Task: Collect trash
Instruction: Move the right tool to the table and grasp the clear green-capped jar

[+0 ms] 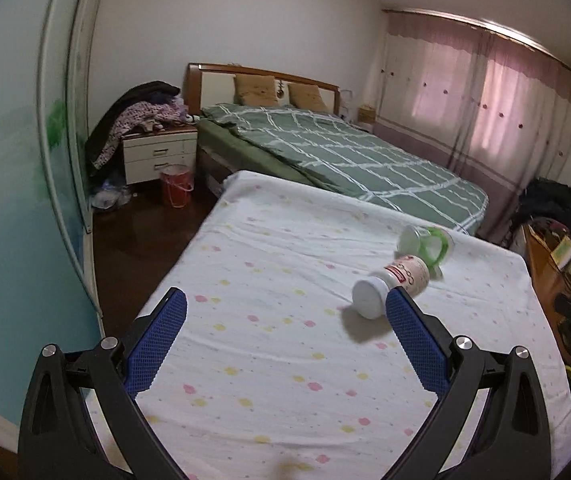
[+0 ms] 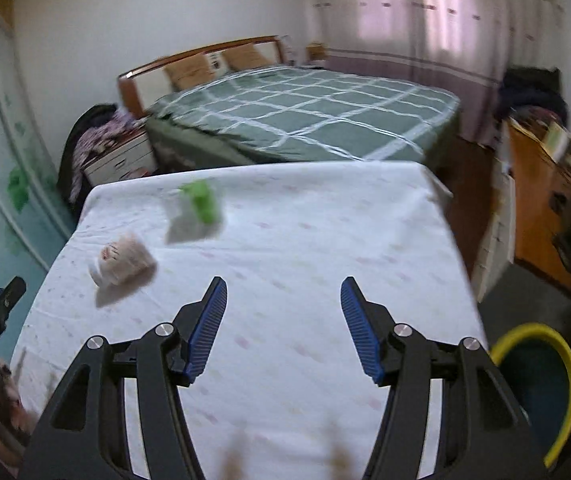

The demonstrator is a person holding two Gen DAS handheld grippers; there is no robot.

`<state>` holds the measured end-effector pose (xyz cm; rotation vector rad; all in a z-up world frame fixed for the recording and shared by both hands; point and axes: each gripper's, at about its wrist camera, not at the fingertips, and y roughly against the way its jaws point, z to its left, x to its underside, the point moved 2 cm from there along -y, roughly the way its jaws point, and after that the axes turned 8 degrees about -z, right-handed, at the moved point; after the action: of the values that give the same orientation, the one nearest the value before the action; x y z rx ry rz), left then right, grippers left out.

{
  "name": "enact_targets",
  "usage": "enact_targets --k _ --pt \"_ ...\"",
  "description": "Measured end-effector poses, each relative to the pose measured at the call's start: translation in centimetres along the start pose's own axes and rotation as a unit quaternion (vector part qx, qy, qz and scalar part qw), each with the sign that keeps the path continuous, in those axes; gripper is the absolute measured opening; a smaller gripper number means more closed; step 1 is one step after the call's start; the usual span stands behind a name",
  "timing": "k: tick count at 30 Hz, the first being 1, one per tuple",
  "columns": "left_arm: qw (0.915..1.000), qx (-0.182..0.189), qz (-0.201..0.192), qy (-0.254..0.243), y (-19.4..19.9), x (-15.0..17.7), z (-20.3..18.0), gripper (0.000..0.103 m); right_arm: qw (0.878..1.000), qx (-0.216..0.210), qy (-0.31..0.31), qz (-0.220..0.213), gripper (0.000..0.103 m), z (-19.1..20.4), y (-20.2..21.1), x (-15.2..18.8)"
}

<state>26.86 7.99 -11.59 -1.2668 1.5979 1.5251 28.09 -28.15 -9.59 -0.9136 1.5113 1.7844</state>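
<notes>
Step in hand, as I judge it: reach for the bottle (image 1: 393,286) lying on its side on the spotted sheet (image 1: 269,280); I'd square the jaws across its body, not the cap. Left gripper (image 1: 285,308) released and empty, bottle just past its right finger; right gripper (image 2: 283,292) also spread, empty, bottle far-left of it. Green-handled cup (image 1: 425,242) lies just beyond the bottle; yellow-rimmed bin (image 2: 541,364) near right.
</notes>
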Motion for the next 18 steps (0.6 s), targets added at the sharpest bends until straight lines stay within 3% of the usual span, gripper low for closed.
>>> enact_targets --k 5,10,18 --pt "1.0 0.0 0.003 -0.007 0.0 0.2 -0.5 0.098 0.999 -0.023 0.038 0.001 0.062 4.0 -4.7 -2.6" --pt "0.9999 -0.003 0.016 -0.001 -0.3 0.4 -0.4 0.098 0.998 -0.031 0.055 0.03 0.067 6.3 -10.8 -4.4" --pt "0.9983 -0.047 0.033 0.008 -1.4 0.9 0.6 0.098 0.996 -0.031 0.058 0.056 0.071 7.7 -15.9 -4.7"
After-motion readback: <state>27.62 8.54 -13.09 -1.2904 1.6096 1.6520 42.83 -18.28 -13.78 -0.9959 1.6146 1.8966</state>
